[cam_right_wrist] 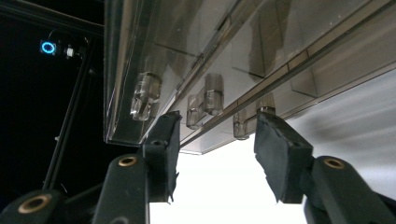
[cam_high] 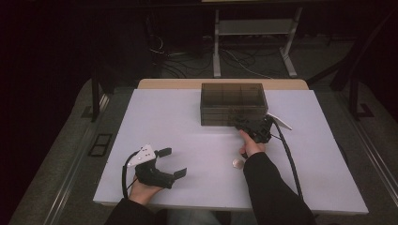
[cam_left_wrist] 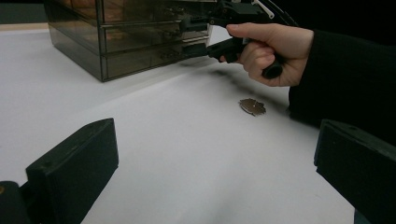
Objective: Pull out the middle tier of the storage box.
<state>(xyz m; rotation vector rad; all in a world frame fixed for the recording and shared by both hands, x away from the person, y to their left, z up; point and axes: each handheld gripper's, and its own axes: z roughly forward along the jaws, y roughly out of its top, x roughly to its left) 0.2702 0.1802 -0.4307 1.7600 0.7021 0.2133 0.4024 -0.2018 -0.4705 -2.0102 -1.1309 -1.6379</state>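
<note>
A white counter (cam_high: 178, 140) fills the middle of the high view, with a strip of pale wood (cam_high: 169, 84) along its far edge. Grey floor (cam_high: 56, 159) lies on either side. At the top, a white metal stand (cam_high: 253, 42) and loose cables (cam_high: 187, 63) sit in a dark, dimly lit room.

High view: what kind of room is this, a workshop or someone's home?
Probably a lab or recording room, not a home: a bare white table, cables on the dark floor by a metal stand, and a small drawer box.
</note>
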